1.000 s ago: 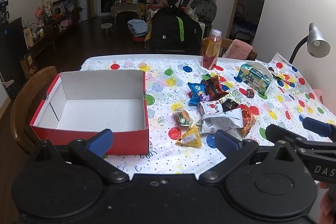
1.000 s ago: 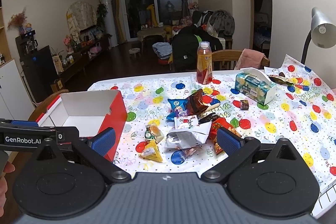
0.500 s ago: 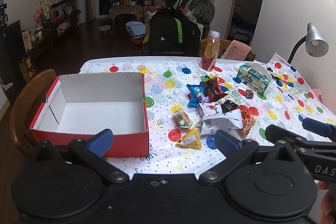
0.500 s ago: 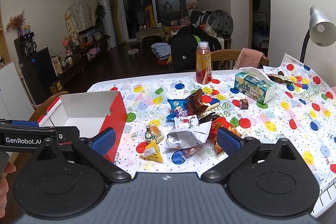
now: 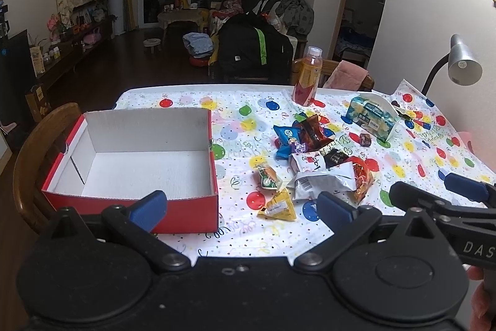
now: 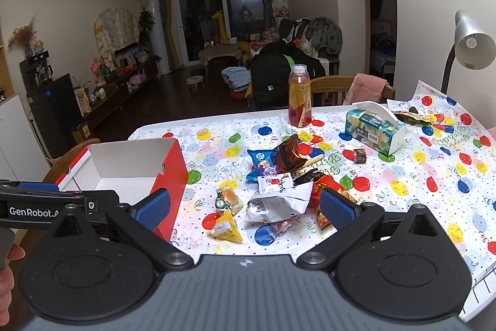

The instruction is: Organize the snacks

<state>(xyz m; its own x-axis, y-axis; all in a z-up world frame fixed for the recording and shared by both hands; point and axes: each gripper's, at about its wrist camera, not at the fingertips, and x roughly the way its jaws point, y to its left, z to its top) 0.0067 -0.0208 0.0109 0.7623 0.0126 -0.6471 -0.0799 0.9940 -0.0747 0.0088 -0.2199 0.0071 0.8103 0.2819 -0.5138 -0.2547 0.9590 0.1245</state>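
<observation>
Both grippers hang above the near edge of the table (image 5: pixel 192 96), which is covered with a cloth printed in coloured balloons. The left gripper (image 5: pixel 238 208) has its blue-padded fingers spread wide with nothing between them, and so does the right gripper (image 6: pixel 245 207). An open red box (image 5: pixel 130 207) with a white inside sits on the left of the table, its near wall just beyond the left gripper's left finger. The snacks (image 5: pixel 313 157) lie in a loose heap to the right of the box, near the middle of the table: a yellow triangular packet (image 5: pixel 279 205) nearest, a silver bag (image 5: pixel 322 180) beside it, a blue packet (image 5: pixel 285 137) farther off. Beyond the heap stands a bottle (image 5: pixel 307 76) of orange drink, upright at the far edge. A tissue box (image 5: pixel 370 117) rests to the far right, with a grey lamp (image 5: pixel 463 61) at the right side
</observation>
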